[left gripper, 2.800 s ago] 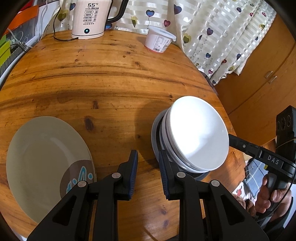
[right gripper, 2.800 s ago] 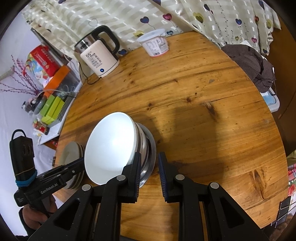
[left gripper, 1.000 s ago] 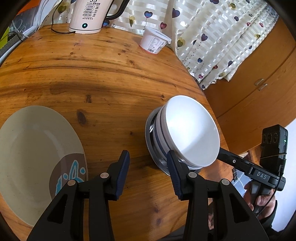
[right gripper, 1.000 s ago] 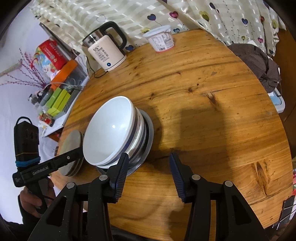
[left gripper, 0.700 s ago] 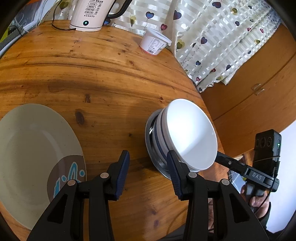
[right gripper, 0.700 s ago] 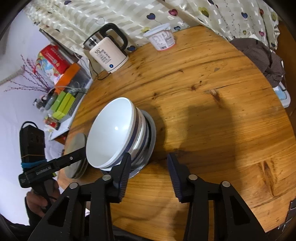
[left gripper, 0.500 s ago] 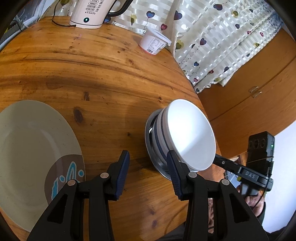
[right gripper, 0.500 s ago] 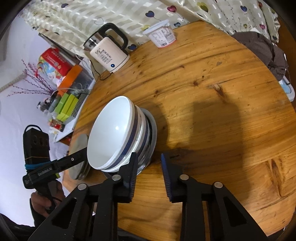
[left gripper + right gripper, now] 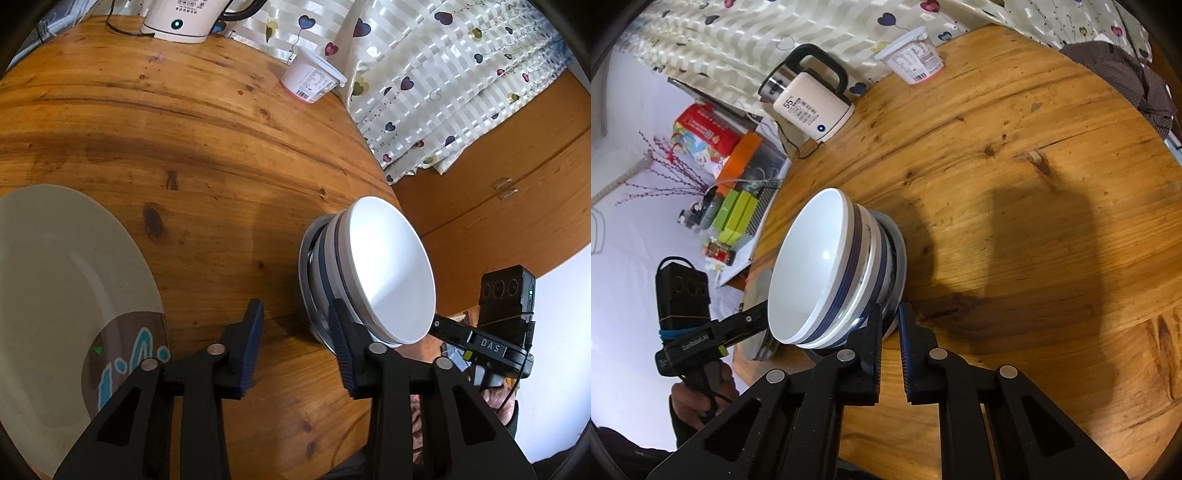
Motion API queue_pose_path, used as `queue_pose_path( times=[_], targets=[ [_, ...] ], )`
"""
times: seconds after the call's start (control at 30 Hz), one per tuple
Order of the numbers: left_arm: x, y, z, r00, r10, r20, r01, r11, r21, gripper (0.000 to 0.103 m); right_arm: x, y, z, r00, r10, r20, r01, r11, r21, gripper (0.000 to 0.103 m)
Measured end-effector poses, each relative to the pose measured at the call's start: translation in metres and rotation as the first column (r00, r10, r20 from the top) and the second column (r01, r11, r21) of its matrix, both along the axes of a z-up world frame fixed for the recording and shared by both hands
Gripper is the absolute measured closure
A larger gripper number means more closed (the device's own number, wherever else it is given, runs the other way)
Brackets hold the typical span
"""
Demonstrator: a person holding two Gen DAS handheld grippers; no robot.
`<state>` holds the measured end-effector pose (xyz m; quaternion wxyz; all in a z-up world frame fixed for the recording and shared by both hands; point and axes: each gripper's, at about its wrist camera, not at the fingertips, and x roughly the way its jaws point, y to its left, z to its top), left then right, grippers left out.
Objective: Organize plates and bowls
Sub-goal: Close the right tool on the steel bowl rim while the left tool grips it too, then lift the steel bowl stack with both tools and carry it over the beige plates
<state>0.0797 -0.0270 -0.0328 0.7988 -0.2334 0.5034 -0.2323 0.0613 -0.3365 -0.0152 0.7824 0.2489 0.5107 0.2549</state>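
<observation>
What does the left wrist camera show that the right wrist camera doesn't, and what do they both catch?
Only the left wrist view shows the face of the beige plate with its brown and blue pattern, and the wooden cabinet doors.

Only the right wrist view shows the cluttered side shelf with green boxes, the red package and the dark cloth at the table edge.

Both show the stacked blue-banded bowls on the round wooden table, the electric kettle, the lidded plastic tub and the heart-print curtain.
</observation>
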Motion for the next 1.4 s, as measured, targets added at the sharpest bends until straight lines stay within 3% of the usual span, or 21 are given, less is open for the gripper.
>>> queue_pose_path(
  times=[0.13,0.37,0.47,0.6,1.4],
  targets=[
    [0.003,-0.001,-0.003,1.000,-0.016,-0.003,0.016,1.000,-0.016,0.079,0.002,-0.005,-0.003,1.000,0.011,-0.008,-0.011,0.999,0.041,0.093],
    [0.004,-0.001,-0.006,0.999,-0.035,-0.013,0.035,0.998,-0.049,0.083,0.006,-0.011,-0.009,0.999,0.025,-0.021,-0.022,0.994,0.110,0.092],
    [0.005,-0.003,-0.005,0.999,-0.044,-0.010,0.043,0.998,-0.047,0.084,0.006,-0.012,-0.009,1.000,0.025,-0.015,-0.023,0.994,0.106,0.093],
    [0.004,-0.004,-0.004,0.998,-0.070,-0.004,0.069,0.995,-0.065,0.094,0.006,-0.012,-0.008,1.000,0.023,-0.015,-0.021,0.994,0.109,0.093],
    [0.001,-0.006,0.001,0.997,-0.069,0.024,0.071,0.995,-0.065,0.095,0.008,-0.015,-0.008,1.000,0.022,-0.004,-0.022,0.995,0.098,0.094]
  ],
)
